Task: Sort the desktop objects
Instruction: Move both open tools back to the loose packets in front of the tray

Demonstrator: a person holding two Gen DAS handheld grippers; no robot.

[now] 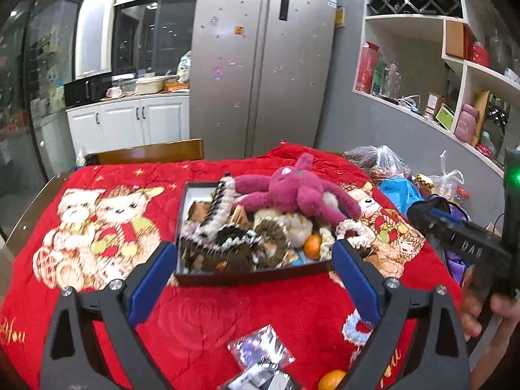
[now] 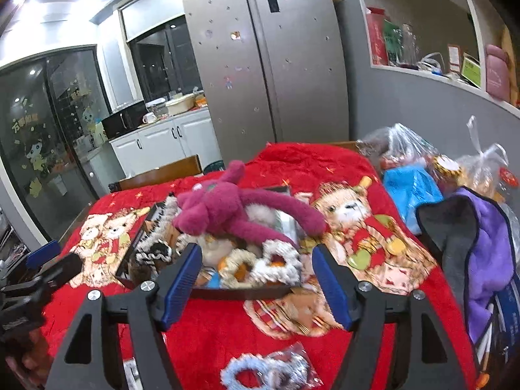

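Blue-padded and spread wide with nothing between its pads, my left gripper hangs over the near edge of the red blanket, where a shiny foil packet, a pale blue scrunchie and a loose orange wait unsorted. My right gripper stands open and empty too, aimed at the dark box in the middle of the blanket, already heaped with scrunchies, another orange and a magenta plush toy sprawled across the top. Next, as I judge it, comes one of the near-edge pieces (the orange looks the easiest grab). I would drop low over it, pads either side of its widest part, and close gently so it does not roll. For the foil packet I would pinch an edge, since it lies flat. With the box so full, anything added should go into its near right corner, beside the orange.
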